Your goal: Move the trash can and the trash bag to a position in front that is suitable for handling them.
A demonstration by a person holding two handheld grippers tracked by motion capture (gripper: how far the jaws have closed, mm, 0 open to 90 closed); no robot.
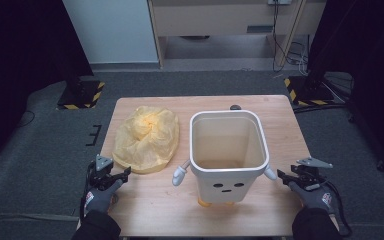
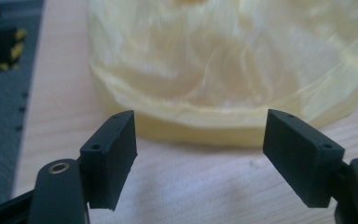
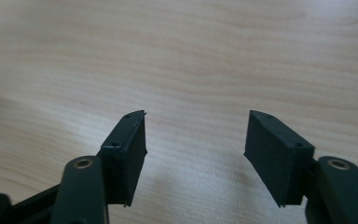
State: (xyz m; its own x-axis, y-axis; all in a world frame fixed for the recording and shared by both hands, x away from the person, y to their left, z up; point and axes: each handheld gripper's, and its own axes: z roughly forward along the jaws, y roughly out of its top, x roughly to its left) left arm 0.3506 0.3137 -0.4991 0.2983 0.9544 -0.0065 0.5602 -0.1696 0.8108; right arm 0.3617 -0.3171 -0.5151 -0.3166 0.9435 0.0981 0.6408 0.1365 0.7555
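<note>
Both claws gaped empty: left gripper (image 1: 121, 174) near the yellow bag (image 1: 147, 138), right gripper (image 1: 283, 175) beside the bin (image 1: 228, 150); thin plastic prob. would slip/tear if pinched shallow.

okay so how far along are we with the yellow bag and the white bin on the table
Nothing looks done yet. The crumpled yellow plastic bag lies loose on the wooden table, beside the empty white square bin with a face. In hand: the left gripper sits open just short of the bag's edge, pointed at it; the right gripper is open beside the bin, holding nothing. Probably left: picking up the bag and fitting it into the bin.
</note>
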